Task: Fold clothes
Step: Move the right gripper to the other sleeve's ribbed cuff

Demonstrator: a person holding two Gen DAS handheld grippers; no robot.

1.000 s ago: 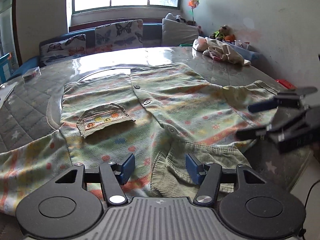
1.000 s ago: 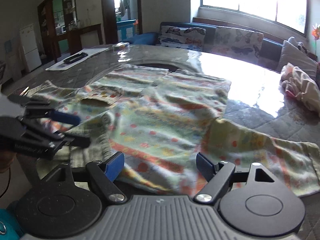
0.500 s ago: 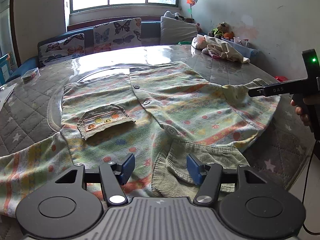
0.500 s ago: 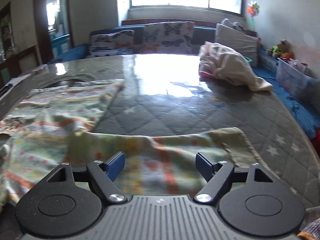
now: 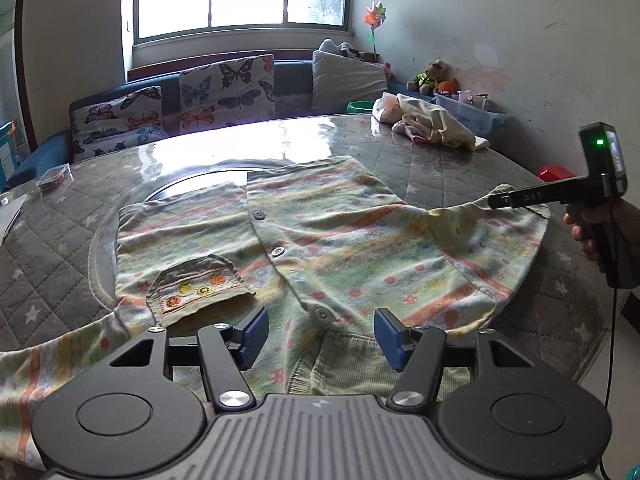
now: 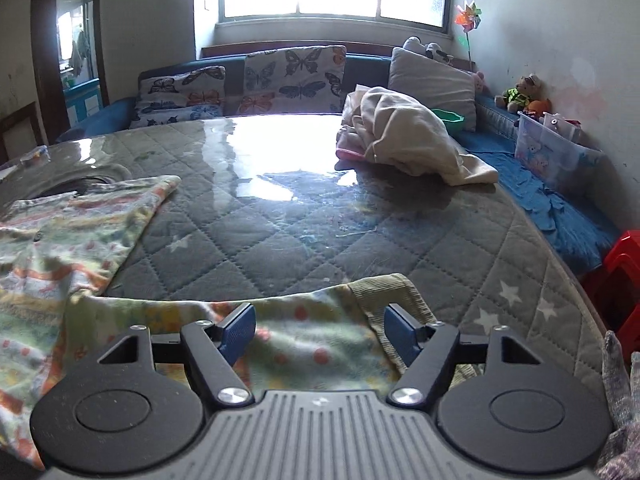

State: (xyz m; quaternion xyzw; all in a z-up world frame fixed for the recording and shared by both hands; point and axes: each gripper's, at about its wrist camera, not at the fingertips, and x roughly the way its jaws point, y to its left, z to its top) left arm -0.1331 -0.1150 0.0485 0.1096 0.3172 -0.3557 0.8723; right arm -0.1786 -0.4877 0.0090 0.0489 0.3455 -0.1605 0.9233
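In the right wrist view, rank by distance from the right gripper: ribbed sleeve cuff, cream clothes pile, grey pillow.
From the right gripper:
1. Ribbed sleeve cuff, right at the fingertips.
2. Cream clothes pile, mid-table, right.
3. Grey pillow, on the sofa beyond the table.

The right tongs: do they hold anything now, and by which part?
Nothing is gripped yet. The right tongs are closing around the cuff end of the shirt sleeve, but the pads do not press it.
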